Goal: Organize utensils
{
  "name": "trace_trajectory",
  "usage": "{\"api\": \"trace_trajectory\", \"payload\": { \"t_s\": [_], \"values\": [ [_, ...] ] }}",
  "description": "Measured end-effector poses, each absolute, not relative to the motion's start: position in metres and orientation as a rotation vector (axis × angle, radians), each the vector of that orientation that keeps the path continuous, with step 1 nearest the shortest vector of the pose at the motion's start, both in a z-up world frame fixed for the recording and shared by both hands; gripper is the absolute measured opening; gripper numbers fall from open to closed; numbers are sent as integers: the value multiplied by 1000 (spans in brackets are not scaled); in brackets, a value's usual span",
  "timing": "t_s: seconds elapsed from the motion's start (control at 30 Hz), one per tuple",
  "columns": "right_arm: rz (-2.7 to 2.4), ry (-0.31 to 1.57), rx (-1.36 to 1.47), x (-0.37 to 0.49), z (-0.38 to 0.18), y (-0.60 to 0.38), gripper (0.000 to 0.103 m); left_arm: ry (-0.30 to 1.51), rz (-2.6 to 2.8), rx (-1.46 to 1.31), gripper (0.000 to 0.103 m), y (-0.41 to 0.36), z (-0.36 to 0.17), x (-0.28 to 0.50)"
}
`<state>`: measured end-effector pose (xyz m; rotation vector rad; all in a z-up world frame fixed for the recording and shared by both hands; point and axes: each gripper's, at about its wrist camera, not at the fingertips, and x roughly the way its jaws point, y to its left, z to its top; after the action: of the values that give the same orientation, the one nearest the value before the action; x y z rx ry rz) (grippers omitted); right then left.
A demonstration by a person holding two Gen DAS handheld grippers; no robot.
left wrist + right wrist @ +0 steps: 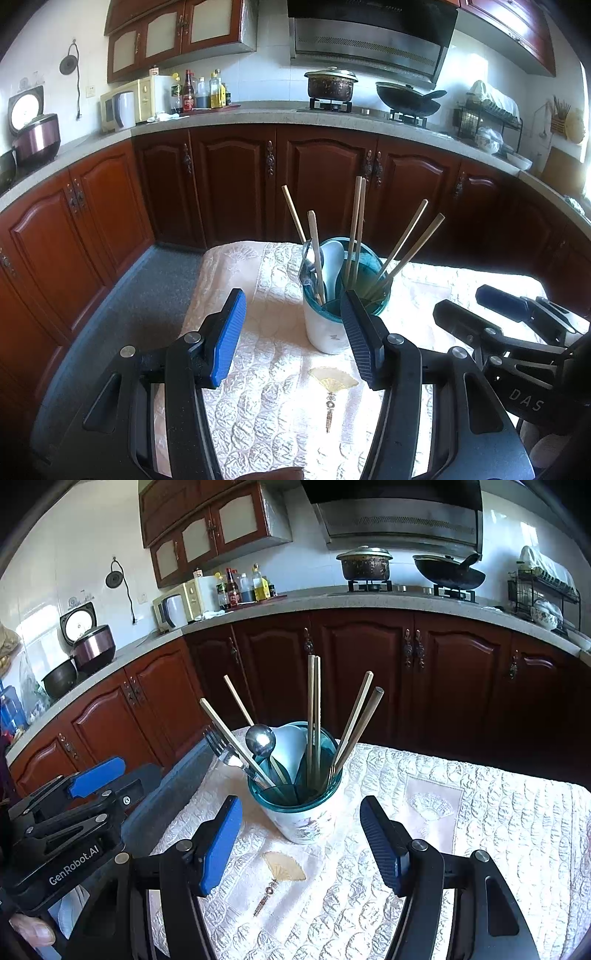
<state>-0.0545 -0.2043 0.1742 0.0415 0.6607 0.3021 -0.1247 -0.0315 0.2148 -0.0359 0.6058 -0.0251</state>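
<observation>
A quilted cloth spreads beneath both grippers. The utensil holder stands just ahead of the right gripper, ahead and right of the left gripper; both gape empty. Chopsticks, a fork and a spoon stand inside.

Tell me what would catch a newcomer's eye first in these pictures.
The holder in the middle of the quilted table, bristling with chopsticks, a metal spoon and a fork. Both claws, left and right, stand open just short of it, holding nothing. Behind, a pot and wok sit on the stove.
</observation>
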Motion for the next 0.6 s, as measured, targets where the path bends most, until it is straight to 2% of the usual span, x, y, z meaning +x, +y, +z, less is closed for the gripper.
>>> {"api": "trace_trajectory", "payload": {
  "t_s": [0.6],
  "values": [
    [302,674,31,-52,174,-200,64,609,-30,-23,53,-34,211,-125]
  ]
}}
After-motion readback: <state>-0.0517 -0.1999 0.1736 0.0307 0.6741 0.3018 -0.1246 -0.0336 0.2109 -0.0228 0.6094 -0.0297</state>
